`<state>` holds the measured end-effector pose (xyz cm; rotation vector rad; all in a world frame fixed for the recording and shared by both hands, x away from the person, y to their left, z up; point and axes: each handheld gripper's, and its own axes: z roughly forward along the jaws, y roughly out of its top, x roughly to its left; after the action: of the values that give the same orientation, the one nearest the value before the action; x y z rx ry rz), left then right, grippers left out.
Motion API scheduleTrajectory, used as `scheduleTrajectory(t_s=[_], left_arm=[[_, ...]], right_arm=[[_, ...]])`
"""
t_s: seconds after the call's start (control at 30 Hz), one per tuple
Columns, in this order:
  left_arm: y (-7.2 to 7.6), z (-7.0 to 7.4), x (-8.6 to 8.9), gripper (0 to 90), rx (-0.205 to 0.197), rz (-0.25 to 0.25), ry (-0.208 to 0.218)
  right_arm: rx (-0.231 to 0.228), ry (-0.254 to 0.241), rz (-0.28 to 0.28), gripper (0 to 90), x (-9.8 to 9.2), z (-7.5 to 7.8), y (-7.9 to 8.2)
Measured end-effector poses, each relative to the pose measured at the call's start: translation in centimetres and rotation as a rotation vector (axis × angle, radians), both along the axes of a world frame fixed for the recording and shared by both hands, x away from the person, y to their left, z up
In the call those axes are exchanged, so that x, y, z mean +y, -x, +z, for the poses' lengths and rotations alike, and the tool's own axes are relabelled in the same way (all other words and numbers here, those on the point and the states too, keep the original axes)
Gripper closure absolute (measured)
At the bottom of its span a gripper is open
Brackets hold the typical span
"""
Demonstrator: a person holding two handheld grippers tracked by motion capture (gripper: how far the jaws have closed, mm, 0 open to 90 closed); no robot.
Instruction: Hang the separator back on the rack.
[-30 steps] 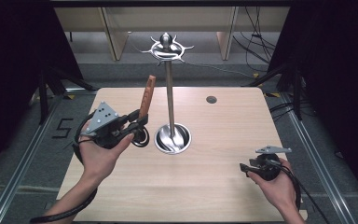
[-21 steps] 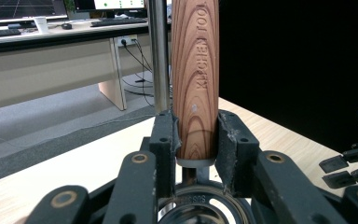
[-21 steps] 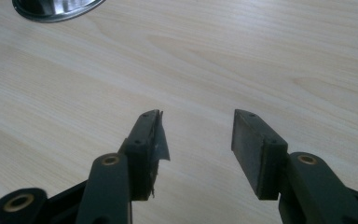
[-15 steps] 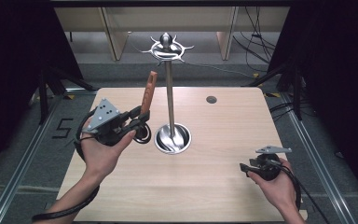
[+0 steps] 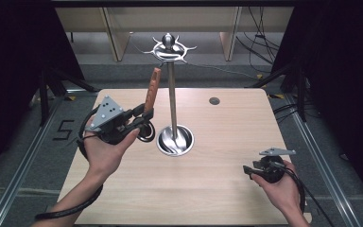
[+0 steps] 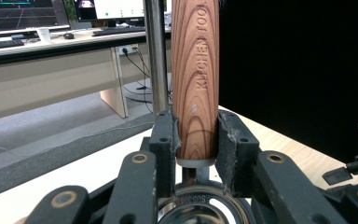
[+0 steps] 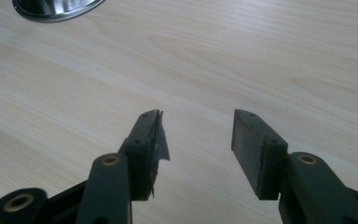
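- Left gripper: one, held in the person's left hand over the left half of the table; jaws clenched on the lower end of a kitchen tool's wooden handle, pads pressed to both sides of it.
- Wooden handle: one, upright with a slight tilt, rising above the jaws; lettering "KITCHEN TOOL" runs along it in the left gripper view. A metal ring sits just under the handle, below the jaws; the tool's working end cannot be made out.
- Utensil stand: one, a steel pole on a round dished base, crowned with a ring of hooks; it stands mid-table, just beside the handle, pole and handle apart.
- Table: one, light wood, with a small dark round spot toward the far edge.
- Right gripper: one, in the right hand near the table's right front corner, well apart from the stand; jaws released and spread, nothing between them, bare wood beneath.
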<state>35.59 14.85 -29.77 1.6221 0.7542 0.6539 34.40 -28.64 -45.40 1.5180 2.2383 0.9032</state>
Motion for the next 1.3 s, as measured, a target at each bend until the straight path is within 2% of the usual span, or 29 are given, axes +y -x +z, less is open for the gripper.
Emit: scheduleTrajectory(t_s=[0.5,0.53,0.57,0.63,0.67,1.3], left_arm=[[-0.1,0.5,-0.3,69.1,-0.028,0.010,0.021],[0.1,0.5,-0.4,69.1,-0.015,0.024,0.030],[-0.1,0.6,-0.4,69.1,-0.039,0.019,0.022],[-0.1,0.6,-0.5,69.1,-0.041,0.026,0.026],[-0.1,0.5,-0.6,69.1,-0.028,0.030,0.033],[-0.8,0.7,-1.5,69.1,-0.055,0.067,0.018]], right_arm=[[0.004,-0.001,-0.007,52.8,0.0,0.1,0.1],[0.003,0.000,-0.005,52.9,0.0,0.1,0.1],[0.006,-0.002,-0.005,52.9,0.1,0.1,0.1],[0.001,0.002,-0.002,52.8,0.1,0.1,0.1],[-0.001,0.003,-0.006,52.8,0.1,0.1,0.1],[0.007,-0.002,-0.006,52.8,0.1,0.1,0.1]])
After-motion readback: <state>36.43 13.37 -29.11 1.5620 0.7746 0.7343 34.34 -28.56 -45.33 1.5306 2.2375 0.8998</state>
